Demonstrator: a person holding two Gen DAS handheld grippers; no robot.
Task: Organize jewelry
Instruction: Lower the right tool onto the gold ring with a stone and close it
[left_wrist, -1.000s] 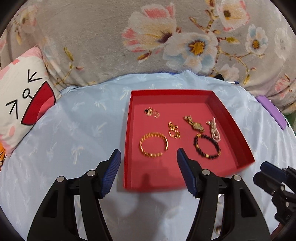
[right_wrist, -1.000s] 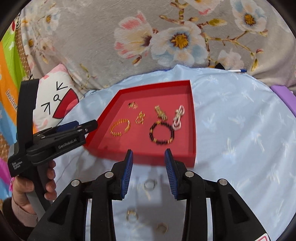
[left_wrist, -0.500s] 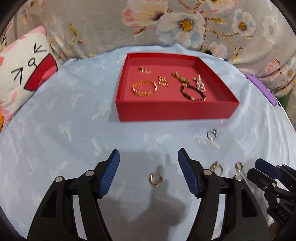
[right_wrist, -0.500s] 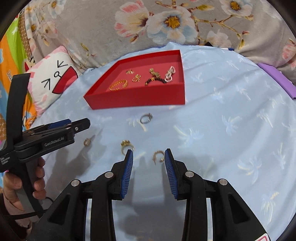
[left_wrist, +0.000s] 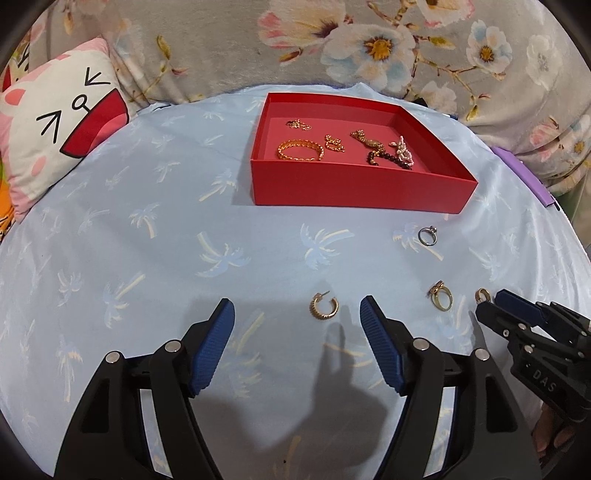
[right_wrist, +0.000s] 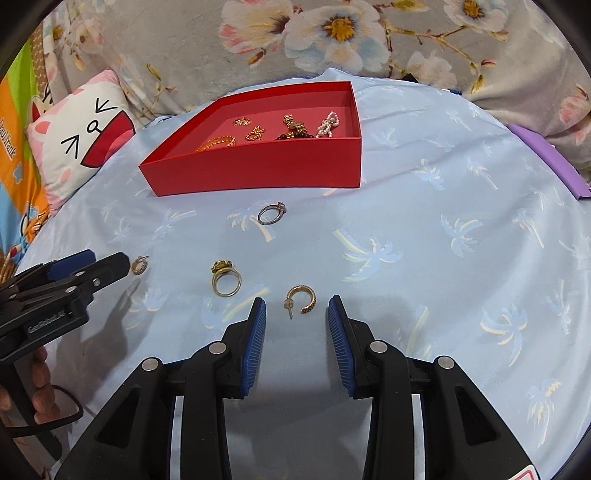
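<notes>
On the pale blue cloth, a gold hoop earring (left_wrist: 325, 308) lies just ahead of my left gripper (left_wrist: 297, 306), between its fingertips; the jaws are opening and touch nothing. A second hoop earring (right_wrist: 301, 299) lies between the tips of my right gripper (right_wrist: 296, 301), whose pads stand apart from it. A gold ring (right_wrist: 225, 278) and a silver ring (right_wrist: 272, 213) lie loose on the cloth nearby. Behind them, the red tray (right_wrist: 258, 170) holds bracelets and several small gold pieces. The left gripper (right_wrist: 107, 263) shows at the left beside its earring (right_wrist: 139, 265).
A cat-face cushion (left_wrist: 62, 136) lies at the back left and a floral blanket (left_wrist: 369, 48) runs along the back. A purple object (left_wrist: 524, 173) sits at the cloth's right edge. A hand (right_wrist: 37, 387) holds the left gripper's handle.
Both grippers have drawn back from the red tray and come down close to the cloth. The loose rings and earrings have come into view, one earring in front of each gripper. The left jaws stand wider.
</notes>
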